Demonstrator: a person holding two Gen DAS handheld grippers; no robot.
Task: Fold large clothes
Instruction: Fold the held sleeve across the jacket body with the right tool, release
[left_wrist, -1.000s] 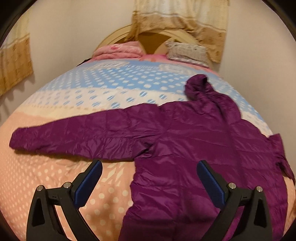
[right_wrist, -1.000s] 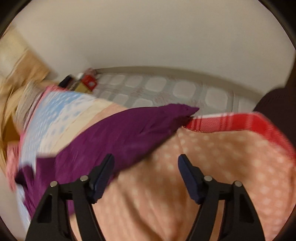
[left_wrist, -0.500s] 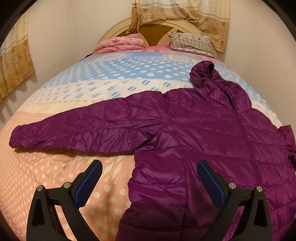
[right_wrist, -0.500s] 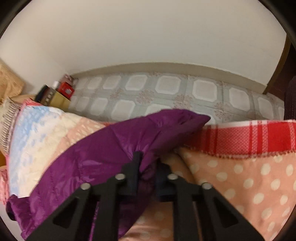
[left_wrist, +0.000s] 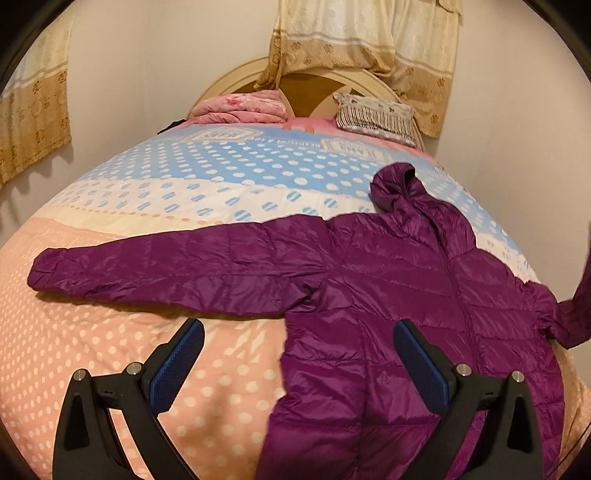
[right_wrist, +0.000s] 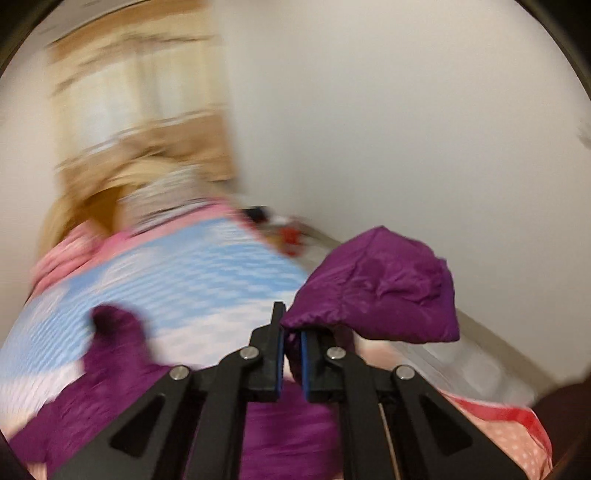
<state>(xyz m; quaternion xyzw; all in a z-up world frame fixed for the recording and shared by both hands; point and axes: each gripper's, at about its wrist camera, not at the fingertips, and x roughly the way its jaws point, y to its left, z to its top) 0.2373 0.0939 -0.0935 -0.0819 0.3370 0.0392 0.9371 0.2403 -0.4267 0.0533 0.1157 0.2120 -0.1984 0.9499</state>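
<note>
A purple hooded puffer jacket (left_wrist: 399, 295) lies spread front-up on the bed, one sleeve (left_wrist: 155, 269) stretched out to the left and the hood (left_wrist: 395, 184) toward the pillows. My left gripper (left_wrist: 295, 358) hovers open above the jacket's lower left side, nothing between its fingers. In the blurred right wrist view my right gripper (right_wrist: 291, 350) is shut on the jacket's other sleeve, whose cuff (right_wrist: 384, 291) bulges up past the pads, lifted off the bed. That raised sleeve (left_wrist: 580, 306) shows at the right edge of the left wrist view.
The bed has a polka-dot cover (left_wrist: 207, 177) in blue, cream and peach bands. A folded pink blanket (left_wrist: 243, 107) and a grey pillow (left_wrist: 376, 114) lie by the round headboard. A wall runs close along the right side. Curtains (left_wrist: 369, 40) hang behind.
My right gripper closed on the sleeve end, then lifted it and swung toward the bed's middle. The left gripper stayed open and shifted slightly.
</note>
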